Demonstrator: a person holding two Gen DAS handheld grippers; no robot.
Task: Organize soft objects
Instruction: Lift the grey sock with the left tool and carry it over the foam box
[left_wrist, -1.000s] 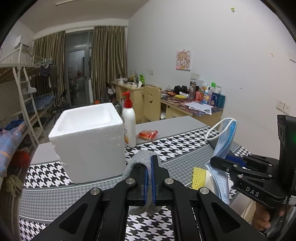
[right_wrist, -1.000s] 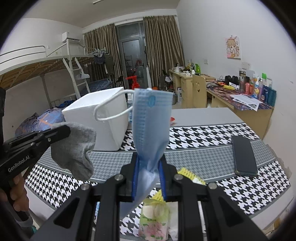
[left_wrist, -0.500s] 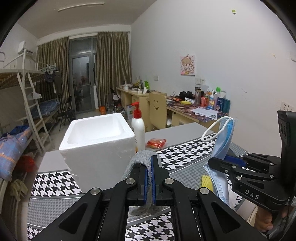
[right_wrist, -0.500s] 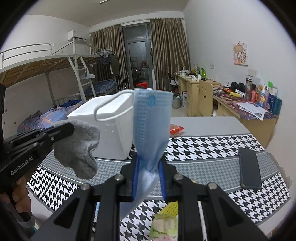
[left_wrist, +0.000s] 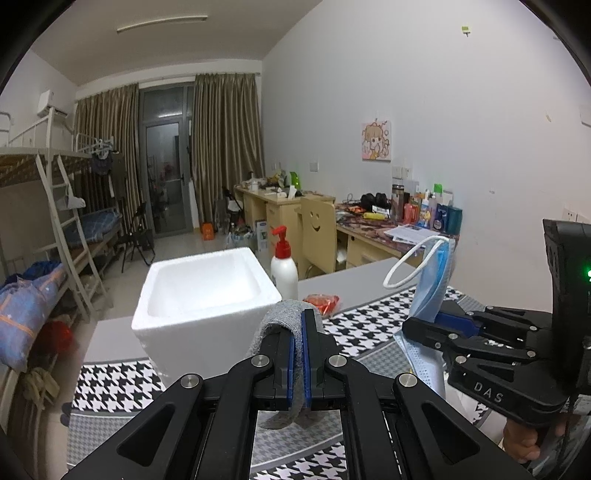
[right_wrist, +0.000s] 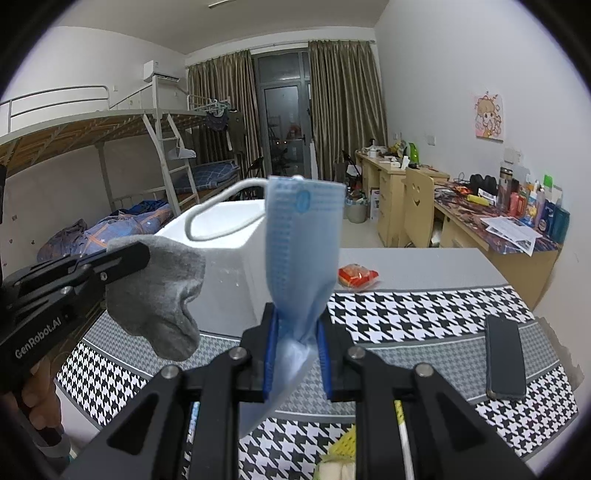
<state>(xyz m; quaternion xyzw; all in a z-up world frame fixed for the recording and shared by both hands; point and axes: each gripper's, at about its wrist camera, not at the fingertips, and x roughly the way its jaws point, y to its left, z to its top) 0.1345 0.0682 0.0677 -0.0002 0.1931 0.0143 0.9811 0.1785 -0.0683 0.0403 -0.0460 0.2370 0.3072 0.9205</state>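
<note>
My left gripper (left_wrist: 300, 325) is shut on a grey sock (left_wrist: 277, 317), held in the air in front of a white foam box (left_wrist: 203, 291) that stands open on the table. In the right wrist view the sock (right_wrist: 162, 295) hangs from the left gripper (right_wrist: 142, 254) at the left. My right gripper (right_wrist: 295, 325) is shut on a blue face mask (right_wrist: 301, 243), which stands up from the jaws with its white ear loop to the left. In the left wrist view the mask (left_wrist: 430, 284) and right gripper (left_wrist: 413, 325) are to the right of the box.
A white pump bottle (left_wrist: 283, 269) with a red top stands right of the box. A red snack packet (right_wrist: 357, 276) lies behind on the grey table. A black phone (right_wrist: 504, 362) lies at right on the houndstooth cloth. A yellow sponge (right_wrist: 345, 441) lies below my right gripper.
Both grippers have risen and moved toward the box with the sock and mask still held. The box's open top now shows more fully.
</note>
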